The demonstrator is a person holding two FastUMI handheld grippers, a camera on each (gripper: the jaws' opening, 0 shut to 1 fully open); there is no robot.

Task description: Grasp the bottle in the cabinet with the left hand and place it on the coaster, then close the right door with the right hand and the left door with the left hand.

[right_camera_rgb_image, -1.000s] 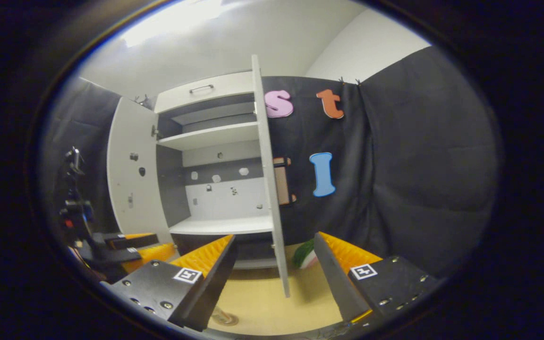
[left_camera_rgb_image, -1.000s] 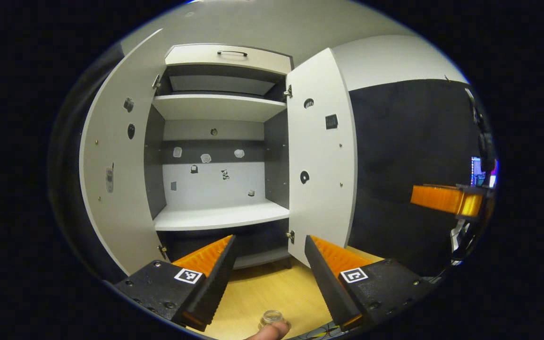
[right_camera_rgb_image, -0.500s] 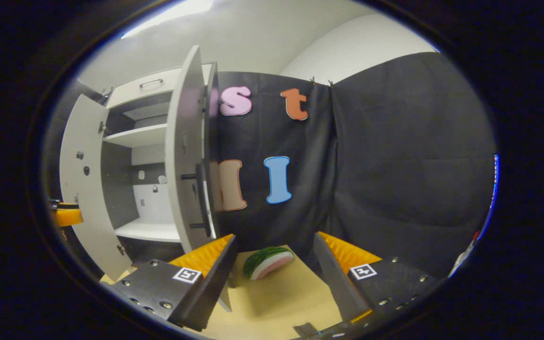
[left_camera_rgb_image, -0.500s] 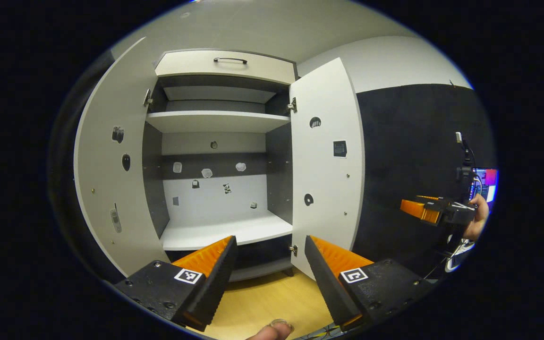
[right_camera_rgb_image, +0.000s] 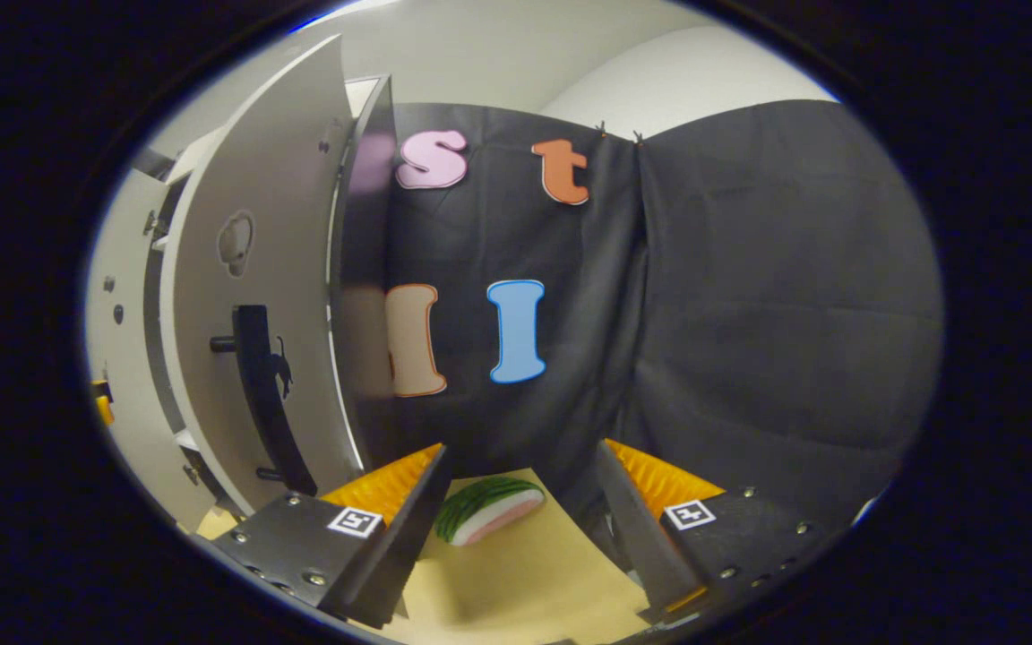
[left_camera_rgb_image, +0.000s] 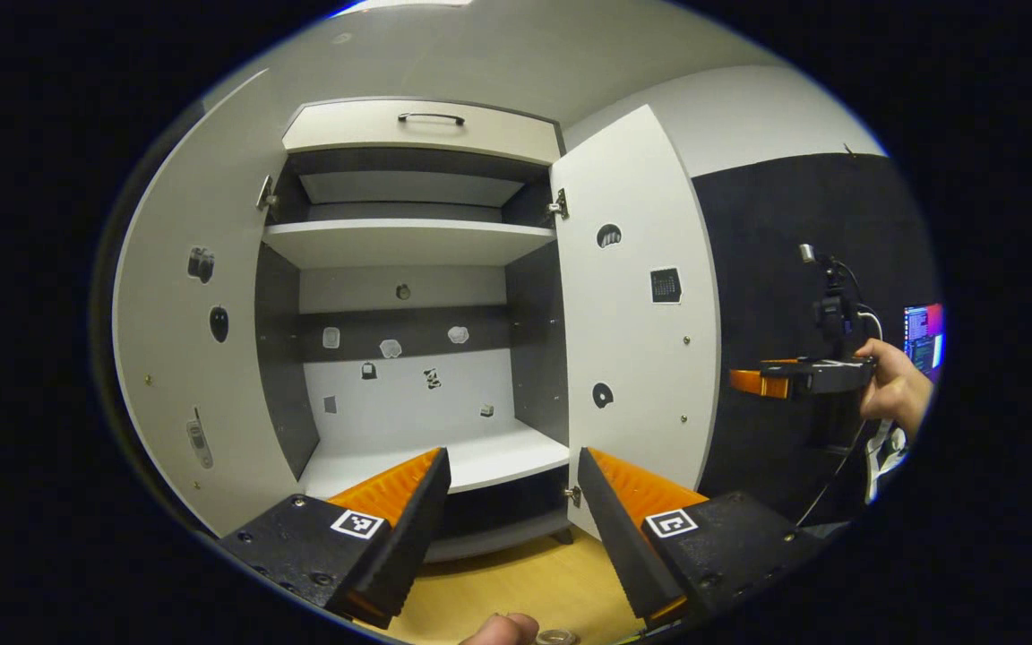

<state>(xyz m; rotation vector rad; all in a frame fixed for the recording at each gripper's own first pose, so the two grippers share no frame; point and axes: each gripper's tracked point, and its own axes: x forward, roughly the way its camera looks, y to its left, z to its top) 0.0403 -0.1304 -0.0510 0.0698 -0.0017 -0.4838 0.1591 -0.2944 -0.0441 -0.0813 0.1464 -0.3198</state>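
The cabinet (left_camera_rgb_image: 408, 242) stands with both doors open and bare shelves. My left gripper (left_camera_rgb_image: 511, 502) is open in front of the lower shelf, holding nothing. The bottle's clear rim (left_camera_rgb_image: 557, 638) peeks in at the bottom edge, below the gripper, beside a fingertip (left_camera_rgb_image: 498, 630). In the left gripper view my right gripper (left_camera_rgb_image: 749, 381) hangs beyond the right door (left_camera_rgb_image: 637, 313), held by a hand (left_camera_rgb_image: 892, 394). In the right gripper view my right gripper (right_camera_rgb_image: 520, 502) is open. It faces the right door's outer side (right_camera_rgb_image: 256, 296), whose black handle (right_camera_rgb_image: 265, 403) is to the left.
The left door (left_camera_rgb_image: 184, 358) swings far out on the left. A watermelon-slice toy (right_camera_rgb_image: 489, 509) lies on the wooden table (right_camera_rgb_image: 516, 582) between my right gripper's fingers, farther off. A lit monitor (left_camera_rgb_image: 924, 331) and a camera stand (left_camera_rgb_image: 829, 296) are at the far right.
My right gripper has swung round the right door's edge to its outer face, so the handle has come into sight. The left gripper has lifted, and the bottle has slid to the view's bottom edge.
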